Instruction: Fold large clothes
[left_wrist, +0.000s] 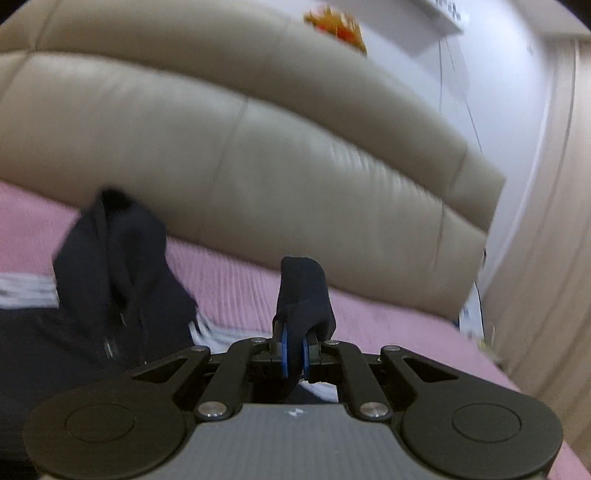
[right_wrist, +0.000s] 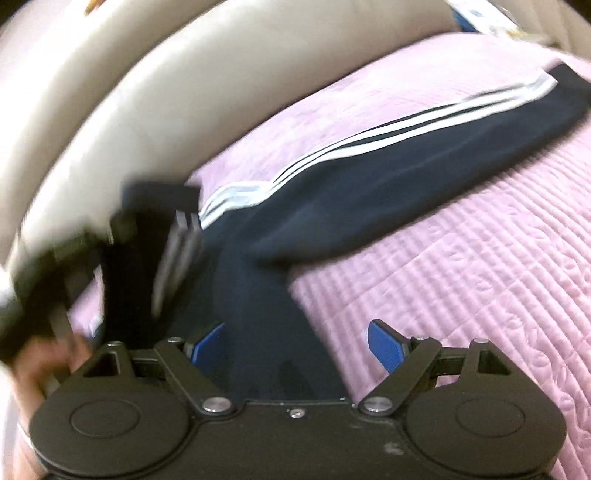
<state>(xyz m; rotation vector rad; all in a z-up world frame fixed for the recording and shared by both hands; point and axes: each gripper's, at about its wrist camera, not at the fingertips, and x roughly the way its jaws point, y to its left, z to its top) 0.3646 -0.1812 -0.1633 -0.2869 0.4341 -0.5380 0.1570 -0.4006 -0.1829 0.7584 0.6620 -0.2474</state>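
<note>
One jacket (left_wrist: 110, 280) fold between left jaws.

jacket body (left_wrist: 44, 350): cut off at the left and bottom edges, left wrist view
orange object (left_wrist: 338, 26): blurred on the far wall, cannot tell what
left tongs (right_wrist: 110, 236): smeared by blur, right wrist view
hand (right_wrist: 33, 373): blurred, mostly hidden

Count of items seen against the padded headboard (left_wrist: 258, 140): one headboard, beige. One pink quilted bedspread (right_wrist: 461, 258) below it. One navy garment (right_wrist: 369, 184) on the bedspread, with three white stripes (right_wrist: 369, 142) along a sleeve. Two grippers: left gripper (left_wrist: 294, 354), right gripper (right_wrist: 295, 350). One orange-red decoration (left_wrist: 336, 26) above the headboard.
</note>
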